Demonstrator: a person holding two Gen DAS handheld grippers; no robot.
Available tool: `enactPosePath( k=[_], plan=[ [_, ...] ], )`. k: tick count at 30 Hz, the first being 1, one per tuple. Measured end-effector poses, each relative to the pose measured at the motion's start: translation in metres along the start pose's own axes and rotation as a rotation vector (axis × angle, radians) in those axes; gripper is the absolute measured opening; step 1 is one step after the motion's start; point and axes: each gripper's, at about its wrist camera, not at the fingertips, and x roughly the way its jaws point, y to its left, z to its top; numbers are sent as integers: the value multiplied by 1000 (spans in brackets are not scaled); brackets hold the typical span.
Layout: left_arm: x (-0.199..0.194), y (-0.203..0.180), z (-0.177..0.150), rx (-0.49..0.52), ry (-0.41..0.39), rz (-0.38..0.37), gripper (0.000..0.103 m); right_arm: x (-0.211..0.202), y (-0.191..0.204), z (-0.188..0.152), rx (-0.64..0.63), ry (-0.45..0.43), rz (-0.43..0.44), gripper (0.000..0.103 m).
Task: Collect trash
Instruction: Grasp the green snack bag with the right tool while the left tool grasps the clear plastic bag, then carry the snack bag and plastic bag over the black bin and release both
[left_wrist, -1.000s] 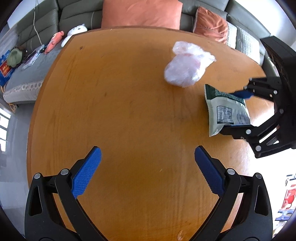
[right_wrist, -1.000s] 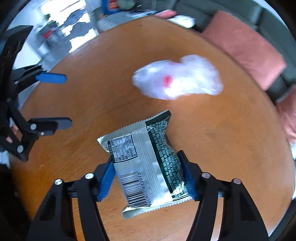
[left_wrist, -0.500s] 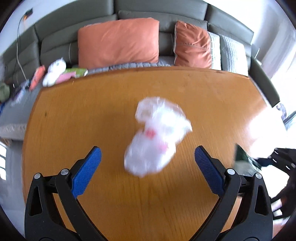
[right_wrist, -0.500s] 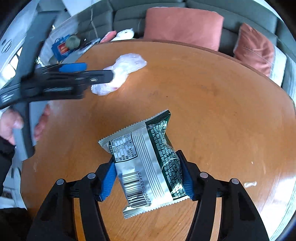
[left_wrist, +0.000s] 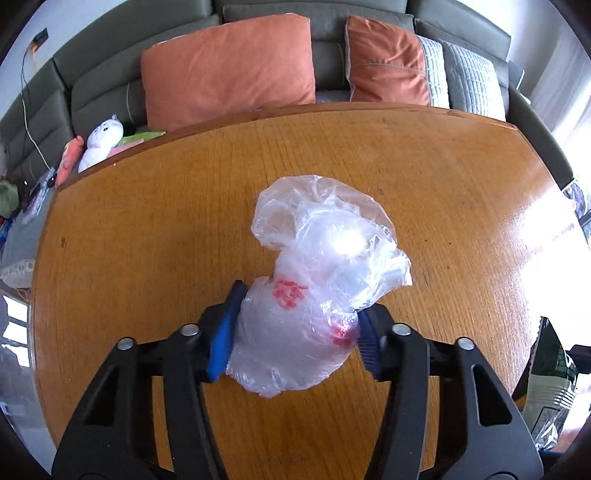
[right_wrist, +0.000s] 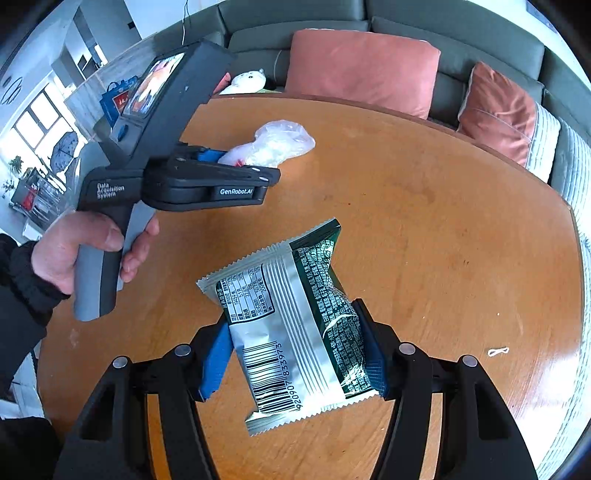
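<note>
Mid-pickup on the wooden table (left_wrist: 147, 258): our left gripper (left_wrist: 295, 332) has just closed its jaws on the crumpled plastic bag (left_wrist: 317, 280); the right gripper (right_wrist: 295, 354) clamps the snack packet (right_wrist: 291, 325). Next we need a bin; none visible.

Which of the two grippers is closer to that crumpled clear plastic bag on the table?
Left. The left gripper has just been closing around the plastic bag, its blue pads pressing both sides. The right gripper holds a snack packet well apart from the bag.

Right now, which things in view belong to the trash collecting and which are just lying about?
Job:
- clear plastic bag, pinched by left gripper
- snack wrapper, clamped in right gripper

Lying about:
- orange cushions
- plush toy
- white scrap
</note>
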Motion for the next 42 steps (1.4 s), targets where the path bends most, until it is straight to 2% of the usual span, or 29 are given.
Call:
enactPosePath(
  k=[6, 15, 27, 33, 42],
  plan=[
    [-20, -4, -17, 19, -23, -10, 49, -15, 13, -2, 6, -9, 0, 62],
    [-79, 10, -65, -17, -75, -48, 49, -34, 46, -15, 4, -29, 3, 62],
    [-154, 47, -168, -79, -104, -7, 49, -51, 119, -51, -25, -27, 11, 62],
    [-180, 71, -221, -101, -103, 17, 50, -55, 164, -64, -50, -30, 35, 62],
    [-205, 113, -279, -180, -104, 34, 50, -52, 239, -72, -123, -20, 90, 62]
  ],
)
